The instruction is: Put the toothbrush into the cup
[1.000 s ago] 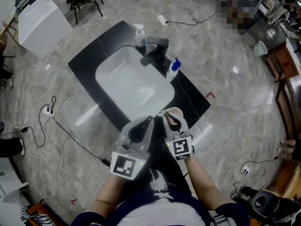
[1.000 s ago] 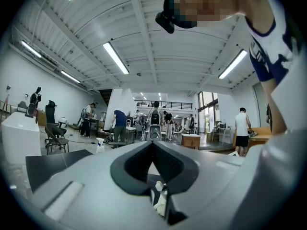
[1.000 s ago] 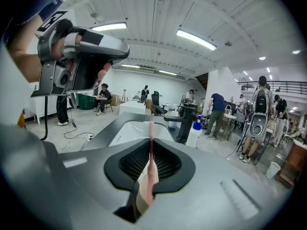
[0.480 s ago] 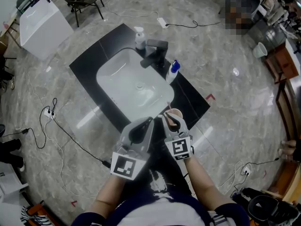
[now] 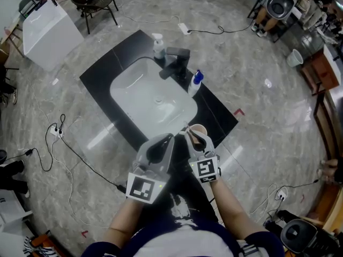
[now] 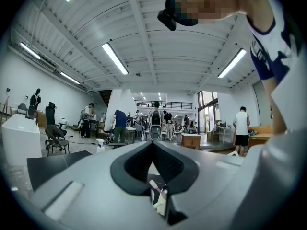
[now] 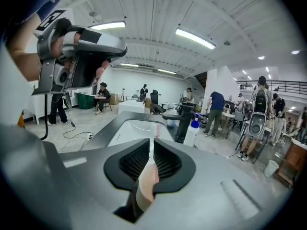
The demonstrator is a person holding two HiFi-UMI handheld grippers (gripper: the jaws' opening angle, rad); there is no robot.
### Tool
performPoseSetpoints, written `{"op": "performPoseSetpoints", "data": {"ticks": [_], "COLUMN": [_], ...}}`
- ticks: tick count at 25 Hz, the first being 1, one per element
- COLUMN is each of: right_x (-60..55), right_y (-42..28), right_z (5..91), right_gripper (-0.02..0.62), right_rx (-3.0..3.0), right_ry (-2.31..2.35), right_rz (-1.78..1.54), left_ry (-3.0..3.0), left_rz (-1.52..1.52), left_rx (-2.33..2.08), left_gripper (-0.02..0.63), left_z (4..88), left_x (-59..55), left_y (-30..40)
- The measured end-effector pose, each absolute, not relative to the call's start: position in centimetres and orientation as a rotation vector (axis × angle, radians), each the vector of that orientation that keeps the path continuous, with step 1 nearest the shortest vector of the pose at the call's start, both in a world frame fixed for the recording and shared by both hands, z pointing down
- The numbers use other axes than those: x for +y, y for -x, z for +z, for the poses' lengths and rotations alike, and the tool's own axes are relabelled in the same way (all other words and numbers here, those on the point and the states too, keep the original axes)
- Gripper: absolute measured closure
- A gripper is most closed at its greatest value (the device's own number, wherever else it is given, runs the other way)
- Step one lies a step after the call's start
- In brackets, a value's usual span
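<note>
Your right tongs (image 7: pixel 151 146) are clenched on the pink-handled toothbrush (image 7: pixel 145 183), and its head pokes out past the tips. They sit at the near rim of the cup (image 5: pixel 200 128), which stands on the black worktop (image 5: pixel 217 114) beside the white sink (image 5: pixel 134 84). You cannot tell what the cup holds. Your left tongs (image 6: pixel 152 145) are closed on nothing.
</note>
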State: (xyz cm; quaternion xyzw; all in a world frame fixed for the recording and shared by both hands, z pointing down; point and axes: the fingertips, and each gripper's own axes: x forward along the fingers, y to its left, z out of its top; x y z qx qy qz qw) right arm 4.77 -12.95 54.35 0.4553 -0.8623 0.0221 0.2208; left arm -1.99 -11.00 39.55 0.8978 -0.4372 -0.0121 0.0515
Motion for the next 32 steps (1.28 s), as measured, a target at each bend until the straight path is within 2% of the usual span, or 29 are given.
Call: {"op": "performPoseSetpoints", "data": {"ticks": [9,32], "right_x": [-12.8,-11.6], "right_y": [-5.1,-4.1], "right_z": [53.1,49.3], "right_gripper": [0.592,0.594], "right_rx": [-2.398,-2.465], "right_ry": [-1.304,-1.33], "right_rz": [0.054,0.08], "left_ry": [-2.751,-2.745], "left_rz": [-0.026,-0.04], "left_rx": [-1.327,-1.316], "left_gripper": [0.606,0.606], "left_z": [39.4,39.3], "left_x": [-10.6,-9.8], "left_y": [2.0,2.5]}}
